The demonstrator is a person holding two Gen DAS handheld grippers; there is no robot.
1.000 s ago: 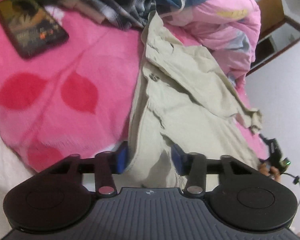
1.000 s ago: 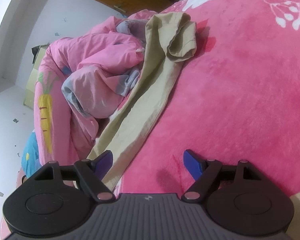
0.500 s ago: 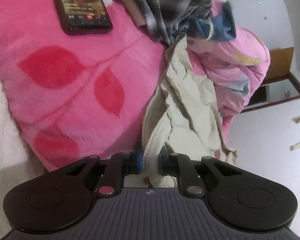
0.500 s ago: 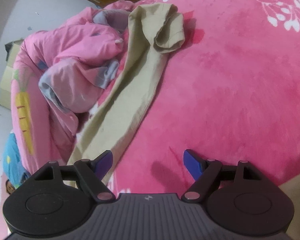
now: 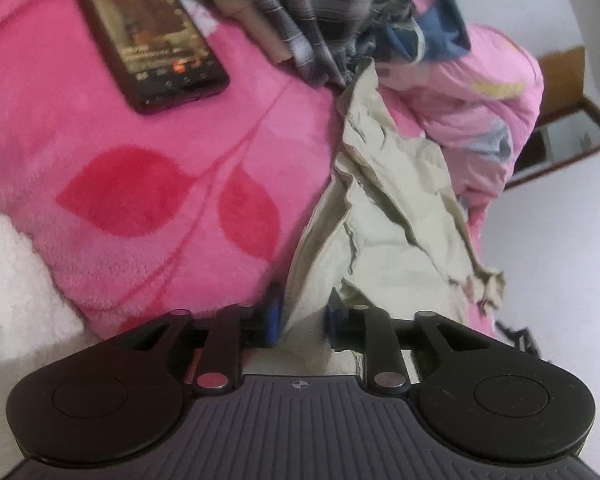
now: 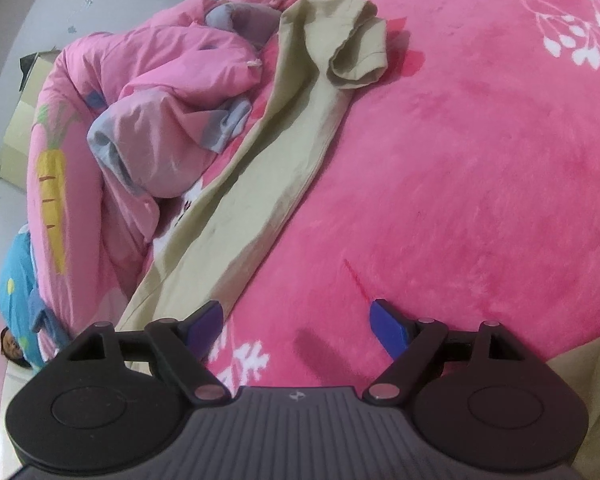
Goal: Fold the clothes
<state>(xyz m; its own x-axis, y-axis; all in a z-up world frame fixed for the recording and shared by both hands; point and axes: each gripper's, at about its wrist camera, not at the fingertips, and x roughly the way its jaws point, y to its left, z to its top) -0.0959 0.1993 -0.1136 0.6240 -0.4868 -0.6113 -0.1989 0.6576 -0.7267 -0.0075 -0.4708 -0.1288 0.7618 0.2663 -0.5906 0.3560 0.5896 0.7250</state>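
Note:
Beige trousers (image 5: 388, 216) lie crumpled along the right edge of the pink bed blanket (image 5: 120, 152). My left gripper (image 5: 302, 320) has a bunch of their near edge between its blue pads; the cloth touches both pads while the jaws are opening. In the right wrist view one trouser leg (image 6: 284, 152) runs diagonally up the blanket (image 6: 480, 160), its cuff folded over at the top. My right gripper (image 6: 298, 320) hovers above the leg's near end, jaws wide and still opening, nothing between them. Its left fingertip (image 6: 206, 320) sits over the leg's edge.
A dark phone (image 5: 148, 28) with a lit screen lies on the blanket at the upper left. A plaid garment (image 5: 320, 12) is heaped behind the trousers. A pink quilt (image 6: 152, 92) is bunched beside the trouser leg. A cardboard box (image 6: 24, 120) stands on the pale floor (image 5: 560, 240).
The left gripper closed on the trousers' near edge, then its pads spread a little with the cloth still between them. The right gripper rose slightly, still wide.

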